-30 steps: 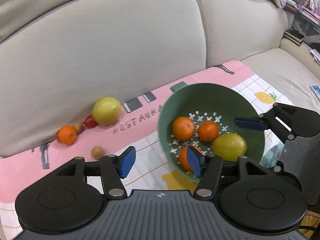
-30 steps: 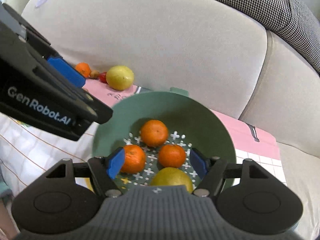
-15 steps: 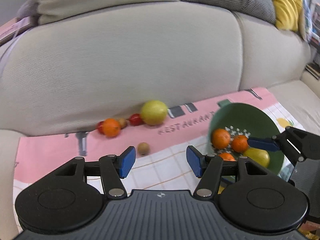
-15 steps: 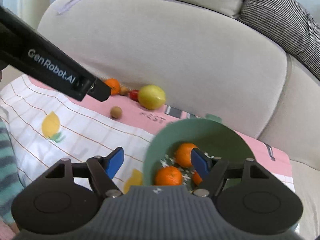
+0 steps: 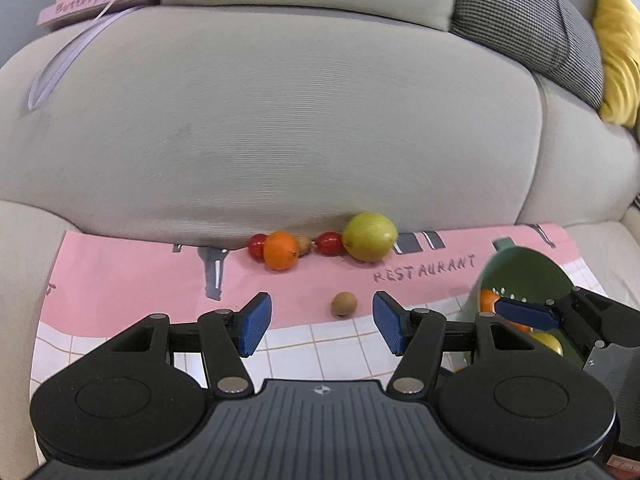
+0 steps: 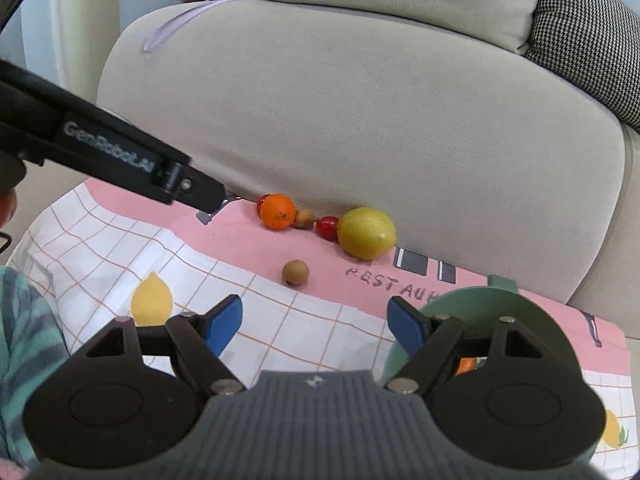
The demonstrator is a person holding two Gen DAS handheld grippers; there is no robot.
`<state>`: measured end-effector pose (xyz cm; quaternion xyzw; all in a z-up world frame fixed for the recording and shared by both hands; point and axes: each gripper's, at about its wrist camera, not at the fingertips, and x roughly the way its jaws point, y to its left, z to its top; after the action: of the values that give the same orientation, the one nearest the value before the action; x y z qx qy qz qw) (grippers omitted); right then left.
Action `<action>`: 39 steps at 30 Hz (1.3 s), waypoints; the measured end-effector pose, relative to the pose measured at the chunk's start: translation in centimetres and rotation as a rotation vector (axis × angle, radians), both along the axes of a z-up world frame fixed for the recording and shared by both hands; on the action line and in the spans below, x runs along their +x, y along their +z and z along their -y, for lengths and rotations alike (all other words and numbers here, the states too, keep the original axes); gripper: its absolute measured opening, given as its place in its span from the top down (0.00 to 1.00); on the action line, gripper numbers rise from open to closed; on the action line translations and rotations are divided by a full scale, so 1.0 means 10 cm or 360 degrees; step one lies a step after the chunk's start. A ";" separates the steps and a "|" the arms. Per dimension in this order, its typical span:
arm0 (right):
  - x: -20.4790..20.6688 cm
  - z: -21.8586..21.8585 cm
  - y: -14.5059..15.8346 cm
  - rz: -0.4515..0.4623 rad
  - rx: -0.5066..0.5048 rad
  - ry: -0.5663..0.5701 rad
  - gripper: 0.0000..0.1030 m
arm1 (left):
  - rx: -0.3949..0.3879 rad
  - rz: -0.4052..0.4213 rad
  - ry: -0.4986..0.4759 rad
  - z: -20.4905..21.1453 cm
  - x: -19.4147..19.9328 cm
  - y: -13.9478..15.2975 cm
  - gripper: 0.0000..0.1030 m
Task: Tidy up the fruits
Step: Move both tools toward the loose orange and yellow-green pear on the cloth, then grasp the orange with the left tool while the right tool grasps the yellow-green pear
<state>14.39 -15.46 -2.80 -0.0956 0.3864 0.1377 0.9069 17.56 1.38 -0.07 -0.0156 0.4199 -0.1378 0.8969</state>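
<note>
Task partly done. Green bowl (image 5: 520, 276) sits on the pink-and-checked cloth (image 5: 120, 280) on the sofa seat and already has fruit in it: orange pieces and one yellow fruit show past its rim, exact count hidden by the claws.

Still outside the bowl, all to its left:
- big yellow-green fruit (image 5: 370, 236), nearest the bowl, against the sofa back (image 5: 280, 120)
- red fruit (image 5: 329, 243) touching it, then a small brown fruit (image 5: 304, 243), an orange (image 5: 280, 250), another red one (image 5: 256, 245), all in a row along the sofa back
- lone brown round fruit (image 5: 344, 304) out on the cloth, apart from the row, in front of it

So about six pieces left to move, I judge.

Left claw (image 5: 320, 322): jaws apart, nothing held, lined up on the lone brown fruit, not touching it. Right claw (image 6: 316, 326): jaws have just been opening, now wide, nothing between them, just left of the bowl rim.

Likely step: reach for a loose fruit.
</note>
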 end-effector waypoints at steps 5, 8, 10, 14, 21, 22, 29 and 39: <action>0.17 0.01 -0.03 0.0026 -0.0007 -0.0059 0.26 | -0.0053 -0.0008 0.0062 -0.16 0.14 -0.07 0.33; 0.29 0.03 -0.06 0.0035 -0.0015 -0.0075 0.26 | -0.0086 -0.0023 0.0090 -0.23 0.25 -0.14 0.33; 0.37 0.02 -0.09 0.0032 -0.0024 -0.0077 0.26 | -0.0093 -0.0030 0.0099 -0.26 0.30 -0.18 0.33; 0.53 0.02 -0.13 0.0025 -0.0029 -0.0061 0.26 | -0.0111 -0.0042 0.0110 -0.29 0.44 -0.28 0.33; 0.86 -0.01 -0.27 -0.0005 -0.0046 -0.0082 0.26 | -0.0140 -0.0020 0.0131 -0.27 0.70 -0.43 0.33; 0.92 -0.01 -0.30 -0.0021 -0.0041 -0.0100 0.27 | -0.0154 -0.0027 0.0136 -0.27 0.75 -0.46 0.34; 1.29 0.00 -0.49 -0.0095 0.0006 -0.0188 0.30 | -0.0149 -0.0101 0.0140 -0.21 1.05 -0.75 0.40; 1.69 0.01 -0.76 -0.0193 0.0037 -0.0277 0.34 | -0.0217 -0.0206 0.0135 -0.19 1.35 -1.08 0.45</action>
<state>31.33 -15.55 -10.44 -0.0427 0.4458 0.0684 0.8915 31.03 3.24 -10.92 -0.1033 0.4655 -0.1266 0.8698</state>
